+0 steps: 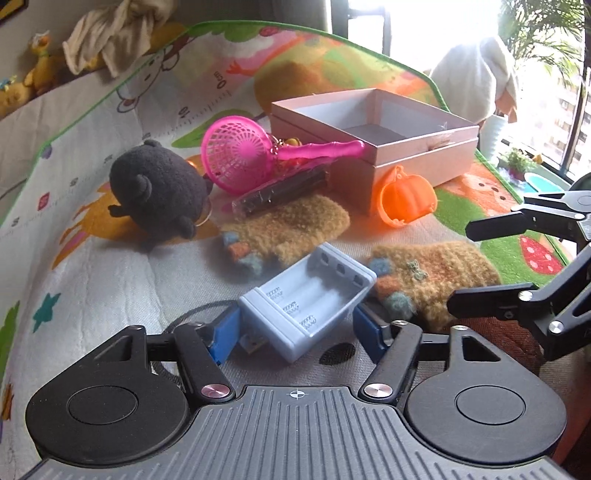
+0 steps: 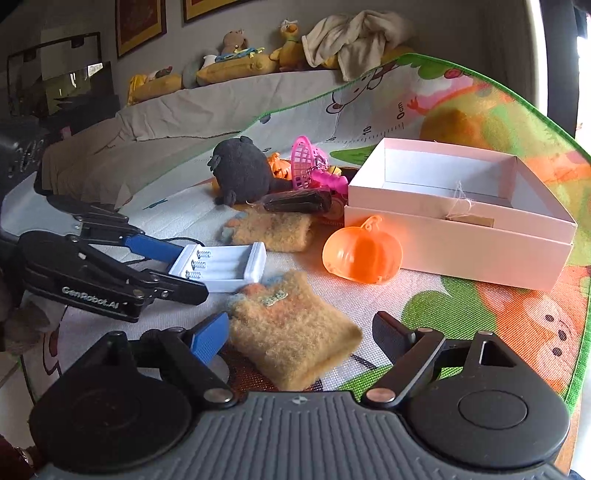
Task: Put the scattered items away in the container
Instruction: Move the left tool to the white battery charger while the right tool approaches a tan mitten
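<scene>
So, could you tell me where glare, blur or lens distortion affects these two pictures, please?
Left wrist view: the window at top right is blown out white, and the mat's green border bows from fisheye. Right wrist view: lighting is softer and dimmer toward the left wall, the orange pumpkin glows translucent, the white box is sharp, and the edges curve.

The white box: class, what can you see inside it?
The white box shows bare inner walls and a patch of grey floor; a loose thread and a tan tag hang at its near wall. No toys are visible inside. The near wall hides the floor just behind it.
</scene>
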